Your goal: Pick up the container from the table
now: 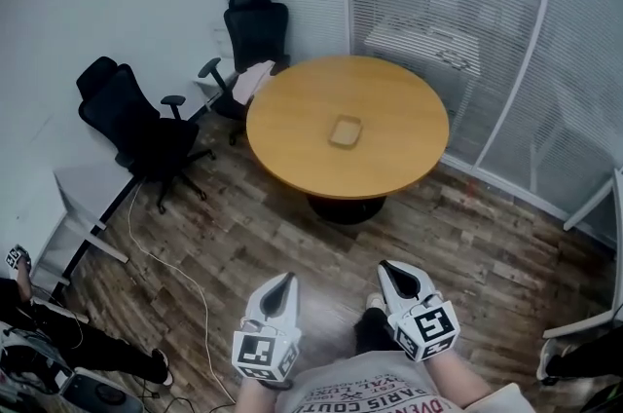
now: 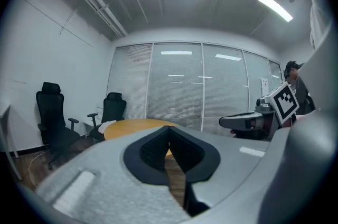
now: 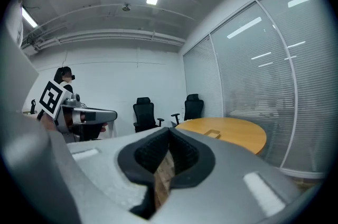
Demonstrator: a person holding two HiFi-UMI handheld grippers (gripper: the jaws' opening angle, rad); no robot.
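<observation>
Round table [image 1: 292, 138] with container [image 1: 345, 131], chairs [image 1: 136, 124] beside, left claw [image 1: 282, 282], right claw [image 1: 386, 270] both closed

container [image 1: 345, 131] is way too tiny in the head view to tell what's inside; the left claw [image 2: 169, 129] blocks most of the worktop [image 2: 132, 126] in its own view; person's shirt [image 1: 370, 392] gets chopped by the bottom edge
</observation>
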